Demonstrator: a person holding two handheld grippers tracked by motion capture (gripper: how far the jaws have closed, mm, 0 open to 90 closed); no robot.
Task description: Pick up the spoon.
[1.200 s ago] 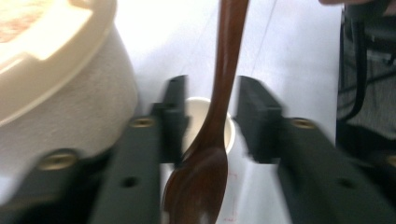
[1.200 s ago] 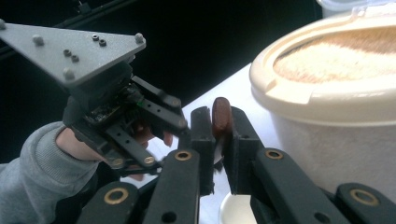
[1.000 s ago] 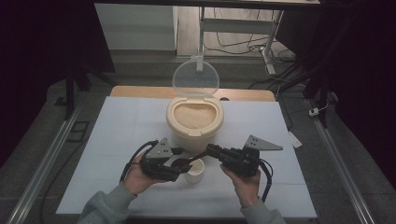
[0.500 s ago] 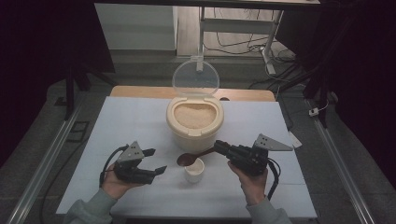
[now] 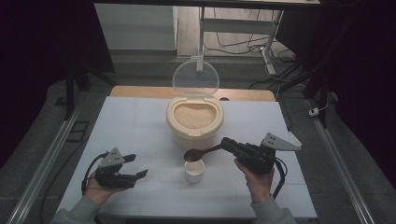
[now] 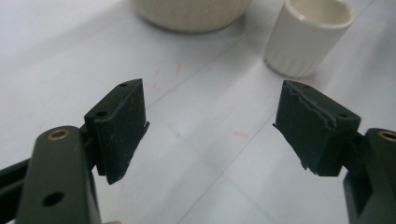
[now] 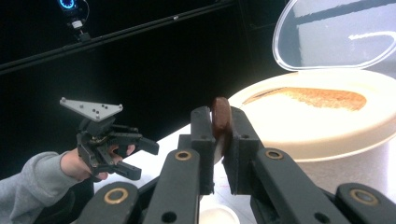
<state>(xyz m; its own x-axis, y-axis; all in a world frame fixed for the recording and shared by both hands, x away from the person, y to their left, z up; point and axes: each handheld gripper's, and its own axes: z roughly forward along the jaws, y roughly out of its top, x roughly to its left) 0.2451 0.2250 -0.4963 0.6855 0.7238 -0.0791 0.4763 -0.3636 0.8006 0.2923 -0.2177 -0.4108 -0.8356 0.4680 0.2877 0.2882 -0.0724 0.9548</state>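
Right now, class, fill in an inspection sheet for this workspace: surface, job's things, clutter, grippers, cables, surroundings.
Surface: white table, faint reddish marks in the left gripper view.
Job's things: cream rice container with grain inside, its clear lid raised upright; small white cup in front of it; brown spoon with its bowl above the cup.
Clutter: nothing seen.
Grippers: left gripper open, holding nothing, low at the table's left; right gripper shut on the spoon's handle.
Cables: one trails from each gripper; more lie on the floor beyond the table.
Surroundings: dark curtains, metal stand legs, floor rails.
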